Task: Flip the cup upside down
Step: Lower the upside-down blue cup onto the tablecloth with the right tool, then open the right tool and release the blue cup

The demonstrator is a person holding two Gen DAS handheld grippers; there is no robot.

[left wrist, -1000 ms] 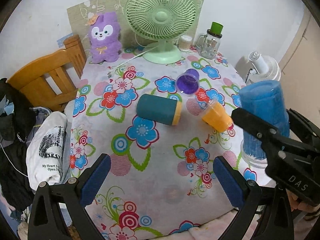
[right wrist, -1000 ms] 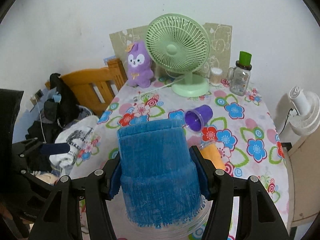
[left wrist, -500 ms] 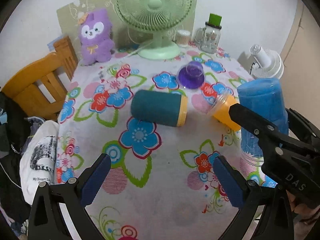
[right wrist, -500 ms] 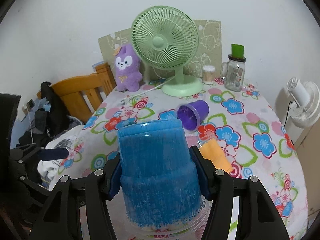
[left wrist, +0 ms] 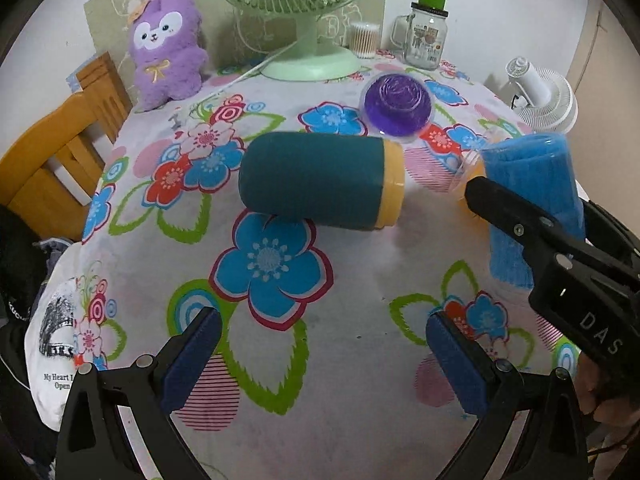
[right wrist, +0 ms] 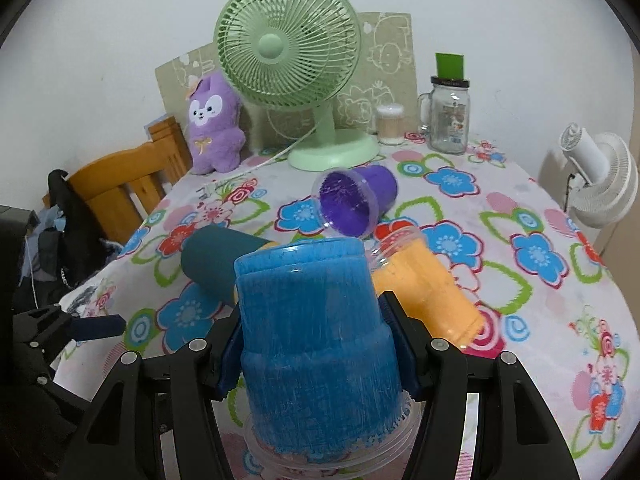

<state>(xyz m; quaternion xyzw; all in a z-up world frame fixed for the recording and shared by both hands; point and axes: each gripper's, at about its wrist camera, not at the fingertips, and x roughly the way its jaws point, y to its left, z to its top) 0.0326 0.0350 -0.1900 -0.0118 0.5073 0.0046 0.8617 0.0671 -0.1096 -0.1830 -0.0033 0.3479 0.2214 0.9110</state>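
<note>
Moved since a second ago: left hand-held gripper (left wrist: 322,354) has closed in on the teal cup (left wrist: 320,179), now large ahead of its spread, empty pads; right hand-held gripper (right wrist: 318,354) has carried the blue cup (right wrist: 316,344) forward, nearer the teal cup. Blue cup: clenched by the right hand-held gripper, base up, clear rim down, low over the desk (left wrist: 280,360) and right of the teal cup; contact unclear. Inversion judged done, release pending. Orange cup (right wrist: 432,296) and purple cup (right wrist: 354,204) lie sideways beyond.

White wall (right wrist: 100,40) behind a floral-clothed table (right wrist: 520,280), wooden chair (right wrist: 120,184) beside.
</note>
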